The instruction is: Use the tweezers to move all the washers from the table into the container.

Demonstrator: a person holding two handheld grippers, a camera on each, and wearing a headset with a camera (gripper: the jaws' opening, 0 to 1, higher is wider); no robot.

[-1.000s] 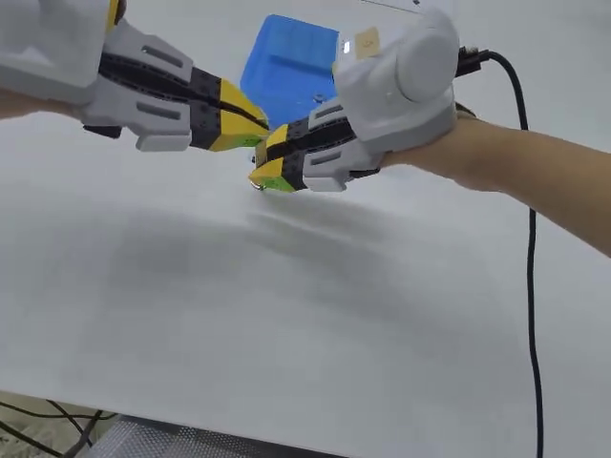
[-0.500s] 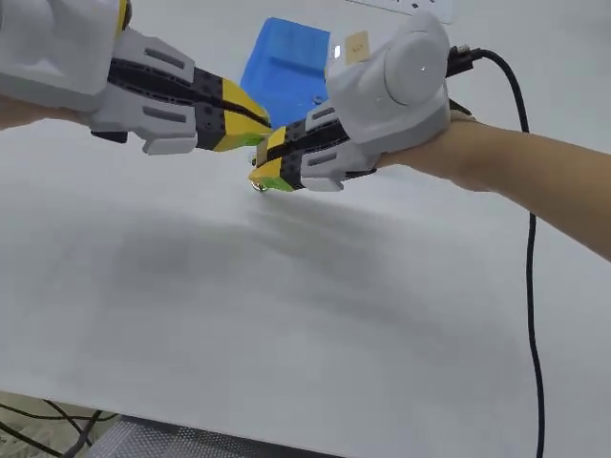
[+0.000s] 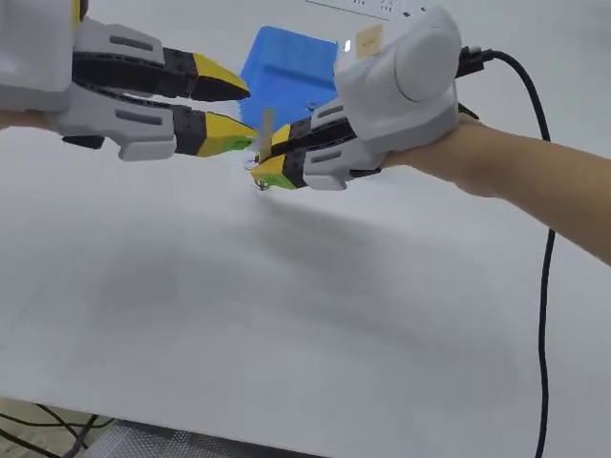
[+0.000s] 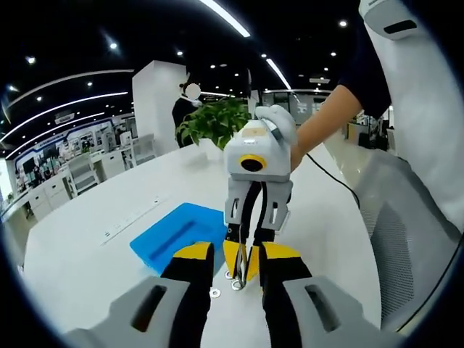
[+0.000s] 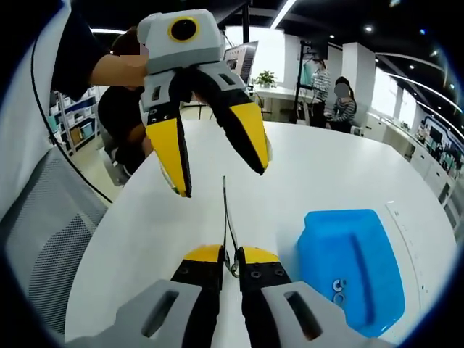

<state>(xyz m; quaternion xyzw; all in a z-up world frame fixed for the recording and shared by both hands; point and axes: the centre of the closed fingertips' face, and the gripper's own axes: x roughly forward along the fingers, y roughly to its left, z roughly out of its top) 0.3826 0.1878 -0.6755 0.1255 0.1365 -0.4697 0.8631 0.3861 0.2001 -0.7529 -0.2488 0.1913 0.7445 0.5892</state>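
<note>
Table: the white table (image 3: 286, 315) is spreading out beneath both claws.
Container: the blue container (image 3: 286, 67) is lying just beyond the right gripper's tips, on their far side. A couple of small rings seem to be sitting in its near corner.
Left gripper: the left gripper (image 3: 251, 119) is hanging released, jaws spread wide and grasping nothing. It is facing the right gripper almost tip to tip.
Right gripper: the right gripper (image 3: 265, 167) is clenching its jaws on the tweezers, low over the table.
Tweezers: the thin metal tweezers (image 5: 225, 210) are pointing down just under the right gripper's tips. I cannot tell whether they are pinching anything.
Washers: a few washers (image 4: 215, 293) are lying flat on the table, just below the right gripper's tips and between the two claws.
Handling: the washers are probably light, stiff and slippery, and sitting flat they are offering little edge. Taking one across its rim, one tweezer tip through the hole, is likely the surest hold. A hard pinch risks flicking it away.
</note>
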